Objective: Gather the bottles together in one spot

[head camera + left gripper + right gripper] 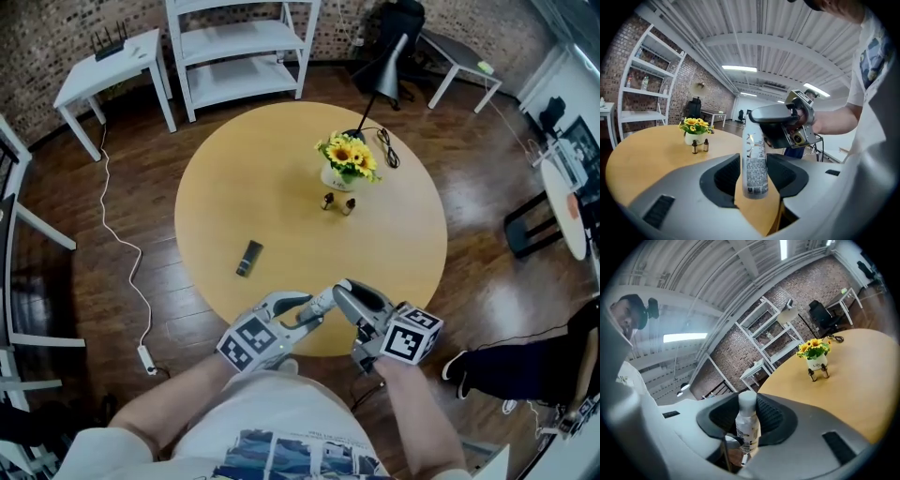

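Observation:
A white bottle (pixel 323 302) with grey print hangs over the near edge of the round wooden table (pixel 281 178), held between both grippers. My left gripper (pixel 305 305) is shut on its lower body (pixel 755 164). My right gripper (pixel 349 298) grips it from the other end, covering its top (pixel 776 124); in the right gripper view the pads press the bottle (pixel 747 425) just below its white cap. Two small brown bottles (pixel 337 202) stand upright next to a sunflower pot (pixel 345 169) at the far right. A dark oblong object (pixel 248 258) lies flat on the table's left.
White shelving (pixel 244 47), a small white table (pixel 108 66) and a floor lamp (pixel 384 66) stand beyond the table. A white cable (pixel 127 253) trails on the floor at left. A person's leg and shoe (pixel 487 366) are at right.

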